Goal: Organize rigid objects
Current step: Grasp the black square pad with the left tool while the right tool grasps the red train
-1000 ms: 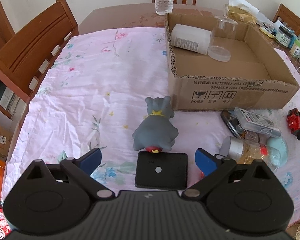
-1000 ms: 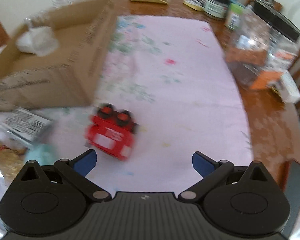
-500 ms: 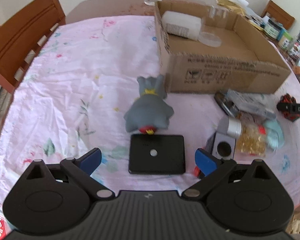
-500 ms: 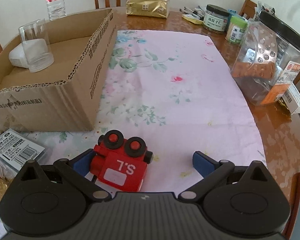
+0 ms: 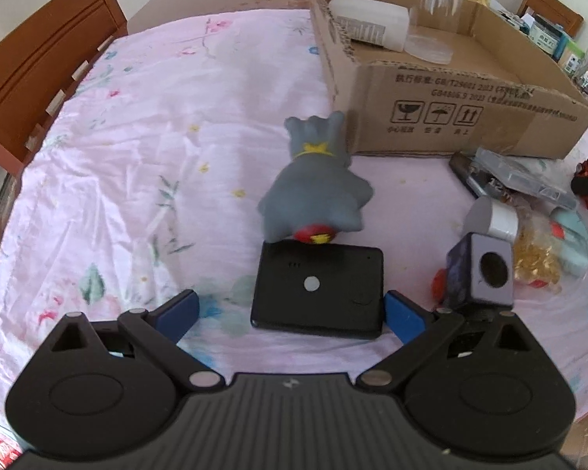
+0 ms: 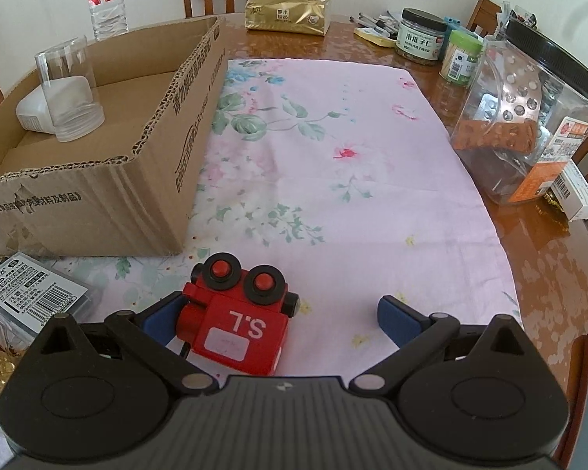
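Here, taking the cardboard box as landmark, the left gripper hangs wide open and empty well in front of its near wall, its blue pads flanking a flat black device with a small silver dot, the right pad at its edge; a grey rubber toy animal with a yellow collar lies between device and box. Off the box's near right corner, the right gripper also gapes wide, holding nothing, its left pad against a red toy train marked "S.L" with black-rimmed red knobs, resting on the pink floral cloth.
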Available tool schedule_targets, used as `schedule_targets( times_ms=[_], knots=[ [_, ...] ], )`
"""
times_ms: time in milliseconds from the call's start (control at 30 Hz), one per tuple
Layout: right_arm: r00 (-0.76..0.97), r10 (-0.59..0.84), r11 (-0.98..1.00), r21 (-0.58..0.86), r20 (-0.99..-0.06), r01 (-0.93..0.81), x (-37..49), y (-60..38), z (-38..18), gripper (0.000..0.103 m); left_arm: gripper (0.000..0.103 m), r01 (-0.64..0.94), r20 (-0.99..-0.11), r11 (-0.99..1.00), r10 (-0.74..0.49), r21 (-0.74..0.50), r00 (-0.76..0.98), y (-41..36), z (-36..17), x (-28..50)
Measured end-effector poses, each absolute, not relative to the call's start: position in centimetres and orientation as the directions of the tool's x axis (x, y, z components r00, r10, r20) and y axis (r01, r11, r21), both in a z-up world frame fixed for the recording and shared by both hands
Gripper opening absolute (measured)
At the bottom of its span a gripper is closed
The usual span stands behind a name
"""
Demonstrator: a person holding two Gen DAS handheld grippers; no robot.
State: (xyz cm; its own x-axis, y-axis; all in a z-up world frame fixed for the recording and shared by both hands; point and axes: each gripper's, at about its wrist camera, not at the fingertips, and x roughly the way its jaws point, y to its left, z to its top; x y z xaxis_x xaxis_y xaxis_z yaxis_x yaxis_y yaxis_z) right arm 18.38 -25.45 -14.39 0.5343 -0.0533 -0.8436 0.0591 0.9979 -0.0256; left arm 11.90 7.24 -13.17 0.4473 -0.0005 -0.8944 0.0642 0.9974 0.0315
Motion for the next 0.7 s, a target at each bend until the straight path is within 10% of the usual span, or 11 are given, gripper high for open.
schedule_targets(
  times_ms=[200, 400, 700],
  knots=[
    [0.545, -0.053, 0.998, -0.027, -0.836, 0.056, 18.1, -25.5, -14.4, 0.103, 0.098, 0.133, -0.877, 0.99, -0.027, 0.043, 0.48, 6.9, -13.1, 12.1],
    [0.544, -0.057, 0.998, -0.027, -0.837, 0.062, 17.5, -25.7, -14.3, 0.103, 0.074, 0.163, -0.87, 0.987, -0.073, 0.008, 0.488, 6.3, -12.7, 12.3],
    [0.548, -0.068, 0.996, -0.028, -0.834, 0.08, 16.7, -25.4, -14.2, 0.097, 0.073, 0.139, -0.869, 0.99, -0.062, 0.008, 0.49, 6.0, -12.7, 12.4]
  ],
)
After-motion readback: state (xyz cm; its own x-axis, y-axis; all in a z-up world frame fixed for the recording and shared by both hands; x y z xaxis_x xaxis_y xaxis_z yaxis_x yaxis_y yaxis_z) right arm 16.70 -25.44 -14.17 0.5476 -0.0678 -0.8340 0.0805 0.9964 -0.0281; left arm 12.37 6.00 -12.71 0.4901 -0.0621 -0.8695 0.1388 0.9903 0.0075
